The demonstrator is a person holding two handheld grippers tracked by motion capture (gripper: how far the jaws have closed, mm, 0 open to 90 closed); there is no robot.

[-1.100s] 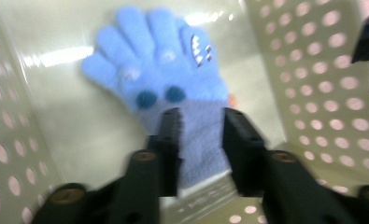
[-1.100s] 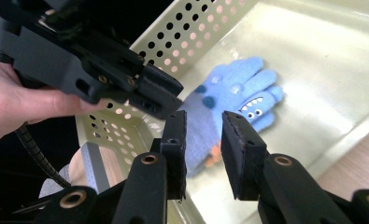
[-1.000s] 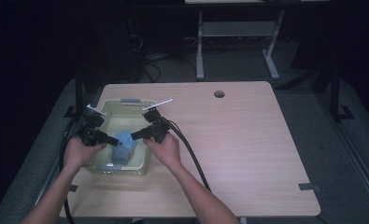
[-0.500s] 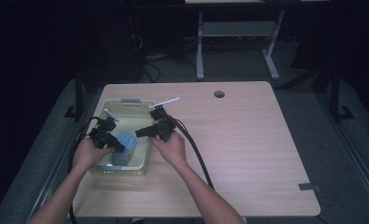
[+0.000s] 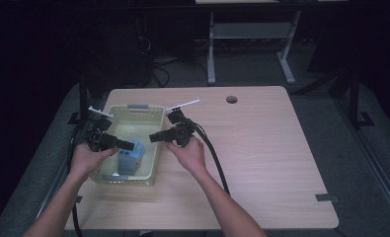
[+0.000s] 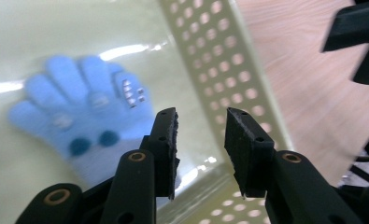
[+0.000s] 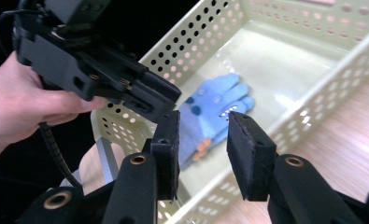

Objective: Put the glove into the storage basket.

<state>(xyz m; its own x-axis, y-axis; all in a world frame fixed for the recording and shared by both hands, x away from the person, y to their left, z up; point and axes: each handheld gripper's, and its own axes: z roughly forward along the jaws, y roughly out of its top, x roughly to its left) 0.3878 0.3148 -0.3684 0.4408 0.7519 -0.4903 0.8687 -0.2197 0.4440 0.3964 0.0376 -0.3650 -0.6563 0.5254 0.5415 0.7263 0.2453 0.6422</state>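
A blue knitted glove (image 5: 131, 158) lies flat on the floor of a pale yellow perforated basket (image 5: 133, 109) at the table's left. Its fingers are spread (image 6: 79, 116), and it shows again in the right gripper view (image 7: 210, 112). My left gripper (image 5: 127, 145) hovers over the basket's left side, a little above the glove. Its jaws (image 6: 201, 126) have just been opening, with nothing between them. My right gripper (image 5: 153, 138) hangs over the basket's right wall and points at the glove. Its jaws (image 7: 202, 128) have also just been opening and hold nothing.
The basket wall (image 6: 219, 60) runs between the two grippers. The left gripper (image 7: 166, 95) and the hand holding it sit close ahead of the right jaws. Bare wooden tabletop (image 5: 271, 148) spreads to the right, with a cable hole (image 5: 231, 99) at the back.
Both grippers have drawn back from the glove and apart from each other, with their jaws wider. The glove now lies loose on the basket floor.
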